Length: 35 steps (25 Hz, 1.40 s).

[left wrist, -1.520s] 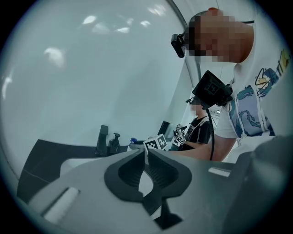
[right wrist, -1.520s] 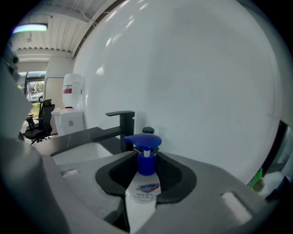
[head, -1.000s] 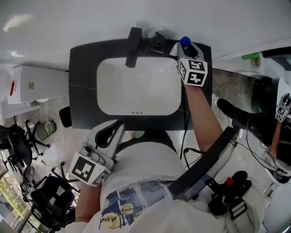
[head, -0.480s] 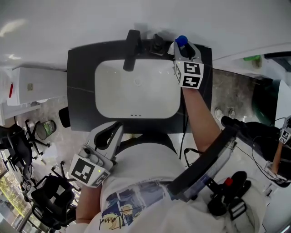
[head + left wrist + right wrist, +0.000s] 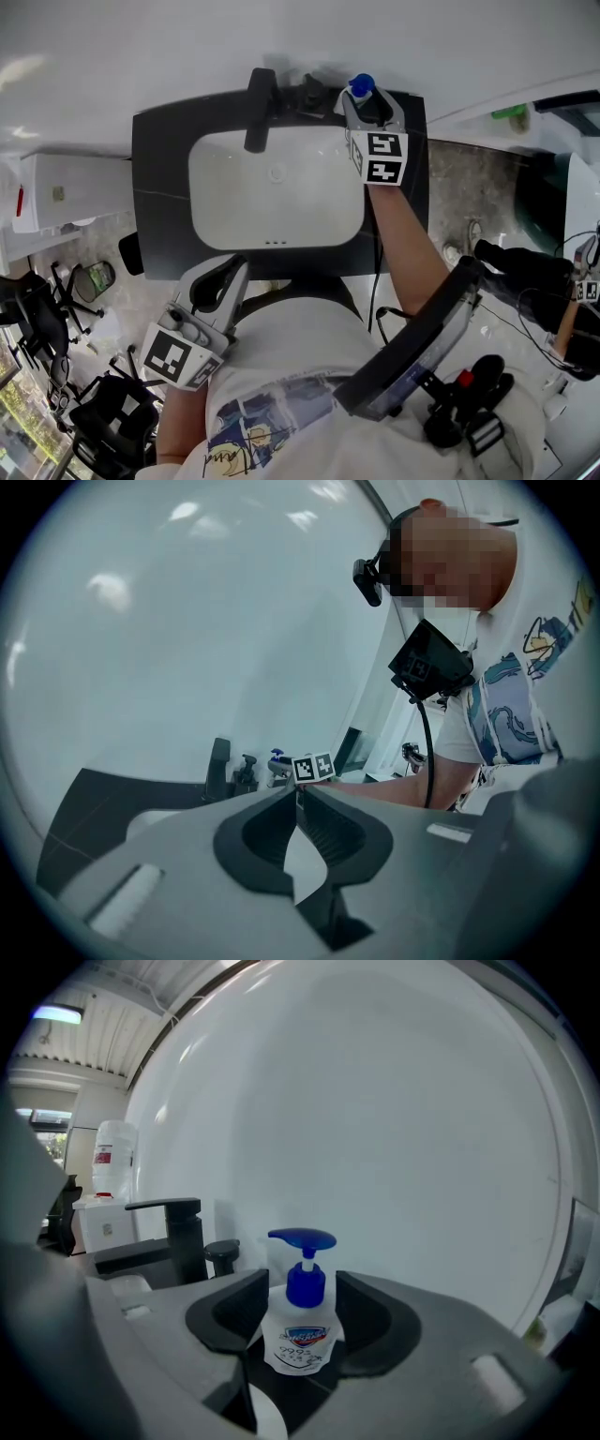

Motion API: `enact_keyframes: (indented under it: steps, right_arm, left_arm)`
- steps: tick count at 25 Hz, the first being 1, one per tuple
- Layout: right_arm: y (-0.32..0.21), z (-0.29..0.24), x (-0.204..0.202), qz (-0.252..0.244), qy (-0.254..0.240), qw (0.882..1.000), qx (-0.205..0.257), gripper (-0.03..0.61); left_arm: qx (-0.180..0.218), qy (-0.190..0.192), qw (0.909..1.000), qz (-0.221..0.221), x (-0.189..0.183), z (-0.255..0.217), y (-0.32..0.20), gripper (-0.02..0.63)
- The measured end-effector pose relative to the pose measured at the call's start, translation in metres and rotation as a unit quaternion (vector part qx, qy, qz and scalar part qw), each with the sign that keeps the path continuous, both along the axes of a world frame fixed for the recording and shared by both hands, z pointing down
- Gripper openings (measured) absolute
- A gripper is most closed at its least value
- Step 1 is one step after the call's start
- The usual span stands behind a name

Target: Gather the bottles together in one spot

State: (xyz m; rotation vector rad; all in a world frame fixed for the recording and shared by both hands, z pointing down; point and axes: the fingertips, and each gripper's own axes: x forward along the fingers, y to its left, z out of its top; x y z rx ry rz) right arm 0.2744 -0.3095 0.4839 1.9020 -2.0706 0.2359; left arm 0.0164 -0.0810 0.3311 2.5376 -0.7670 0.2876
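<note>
Ok, just spread right gripper jaws off pump bottle, set upright betw. them on table nr faucet; prob. one placed. Found left gripper pressed together, empty.

A small pump bottle stands upright on the dark counter, at the back right corner of the white sink, close to the wall. Its pale body carries a blue-and-red label. The bright blue pump head points its spout towards the black faucet.
</note>
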Motion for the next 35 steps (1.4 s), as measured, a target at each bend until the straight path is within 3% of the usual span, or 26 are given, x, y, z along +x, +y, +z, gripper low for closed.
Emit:
enact_keyframes:
  steps: [12,16,24,28,35]
  right_arm:
    - [0.048,-0.022,-0.018,-0.004,0.024,1.0,-0.008,0.211]
    - [0.082,-0.03,-0.029,-0.008,0.034,0.999,-0.01,0.18]
    - [0.167,-0.048,-0.061,-0.02,0.05,0.998,-0.024,0.008]
    - [0.206,-0.059,-0.088,-0.04,0.057,0.997,-0.031,0.0]
    - [0.262,-0.079,-0.135,-0.077,0.028,0.995,-0.05,0.0]
  left_arm:
    - [0.017,0.023,0.9989,0.037,-0.001,-0.007,0.012,0.029]
    - [0.021,0.032,0.9981,0.047,-0.007,-0.009,0.027,0.029]
    - [0.027,0.046,0.9955,0.078,-0.025,-0.007,0.063,0.021]
    - [0.033,0.052,0.9947,0.082,-0.037,-0.009,0.079,0.012]
    - [0.021,0.059,0.994,0.09,-0.057,-0.008,0.112,0.005]
